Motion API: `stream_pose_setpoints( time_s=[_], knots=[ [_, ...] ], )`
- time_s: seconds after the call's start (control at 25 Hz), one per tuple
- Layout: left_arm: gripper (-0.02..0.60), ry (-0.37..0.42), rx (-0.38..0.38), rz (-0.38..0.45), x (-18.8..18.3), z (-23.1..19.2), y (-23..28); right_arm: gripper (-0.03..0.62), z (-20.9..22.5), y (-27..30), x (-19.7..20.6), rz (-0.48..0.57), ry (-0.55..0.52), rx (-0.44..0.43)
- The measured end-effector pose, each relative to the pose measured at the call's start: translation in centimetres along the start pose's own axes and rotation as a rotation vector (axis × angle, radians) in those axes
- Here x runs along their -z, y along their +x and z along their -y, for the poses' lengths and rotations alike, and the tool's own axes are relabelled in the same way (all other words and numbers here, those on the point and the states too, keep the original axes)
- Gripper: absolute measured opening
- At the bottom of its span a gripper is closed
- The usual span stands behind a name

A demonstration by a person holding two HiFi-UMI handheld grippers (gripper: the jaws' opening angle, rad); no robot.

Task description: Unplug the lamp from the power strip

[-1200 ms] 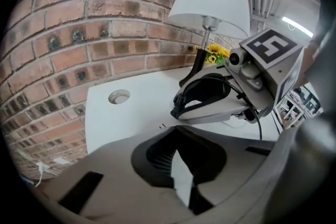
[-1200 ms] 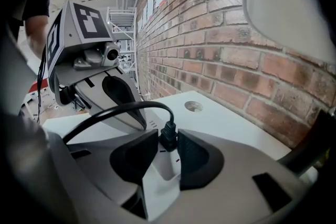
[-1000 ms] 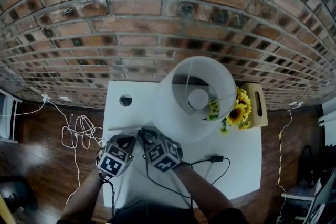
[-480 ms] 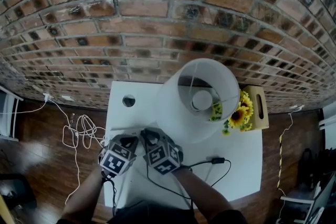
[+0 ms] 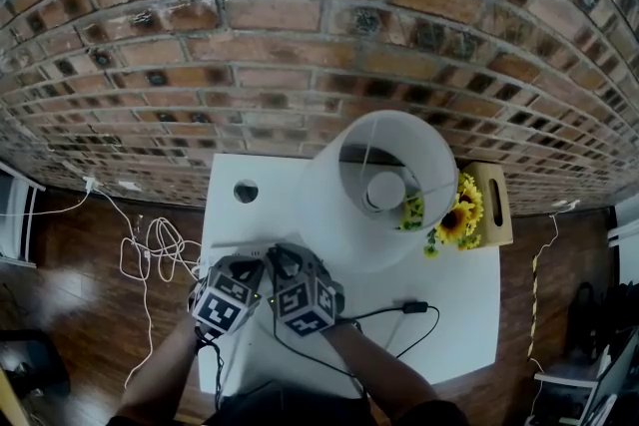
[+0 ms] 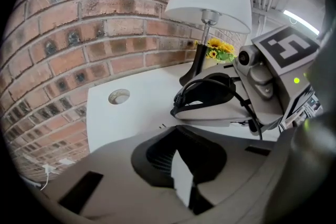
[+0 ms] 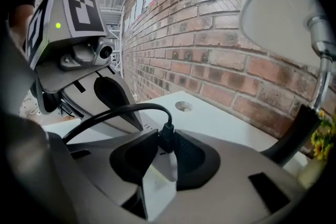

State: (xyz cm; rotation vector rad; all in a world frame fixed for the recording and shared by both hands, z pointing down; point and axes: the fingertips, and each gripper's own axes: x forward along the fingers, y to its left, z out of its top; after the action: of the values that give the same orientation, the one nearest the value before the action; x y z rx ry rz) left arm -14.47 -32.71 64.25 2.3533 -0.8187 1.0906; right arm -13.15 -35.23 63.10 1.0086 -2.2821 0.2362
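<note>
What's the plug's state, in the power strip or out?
Looks in: the plug sits seated against the power strip, with no prongs showing.

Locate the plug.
Right gripper view, centre: the black plug sits on the white power strip, between jaws of the right gripper that have just been opening.

A loft-like living or studio room: bare brick wall, dark wooden floor, and a white desk dressed with a table lamp and boxed sunflowers.
</note>
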Motion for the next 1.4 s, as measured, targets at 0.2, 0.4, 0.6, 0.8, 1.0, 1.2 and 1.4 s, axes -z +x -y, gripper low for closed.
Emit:
stream_pose_setpoints(
  time_s=[0.2,0.4,0.6,0.8,1.0,1.2,1.4],
  knots=[
    [0.021,0.004,-0.028,-0.013,-0.1,0.1,-0.1,0.094,0.0,-0.2,-0.2,0.017,0.022,0.0],
    [0.023,0.013,-0.024,-0.029,-0.1,0.4,-0.1,0.091,0.1,-0.6,-0.2,0.032,0.048,0.005],
    [0.023,0.035,-0.019,-0.035,0.0,0.5,-0.1,0.091,0.4,-0.7,-0.8,0.059,0.156,-0.015],
    [0.023,0.016,-0.018,-0.036,-0.1,0.4,0.0,0.091,0.7,-0.8,-0.9,0.06,0.205,-0.011],
    [0.023,0.028,-0.009,-0.051,-0.2,0.5,0.1,0.091,0.6,-0.8,-0.8,0.032,0.11,0.003],
    [0.023,0.041,-0.004,-0.052,-0.2,0.6,0.1,0.089,0.2,-0.8,-0.7,0.021,-0.01,-0.027],
    [0.023,0.018,-0.007,-0.036,-0.4,0.1,0.3,0.089,1.2,-0.1,-0.6,0.007,0.219,0.009]
  ],
)
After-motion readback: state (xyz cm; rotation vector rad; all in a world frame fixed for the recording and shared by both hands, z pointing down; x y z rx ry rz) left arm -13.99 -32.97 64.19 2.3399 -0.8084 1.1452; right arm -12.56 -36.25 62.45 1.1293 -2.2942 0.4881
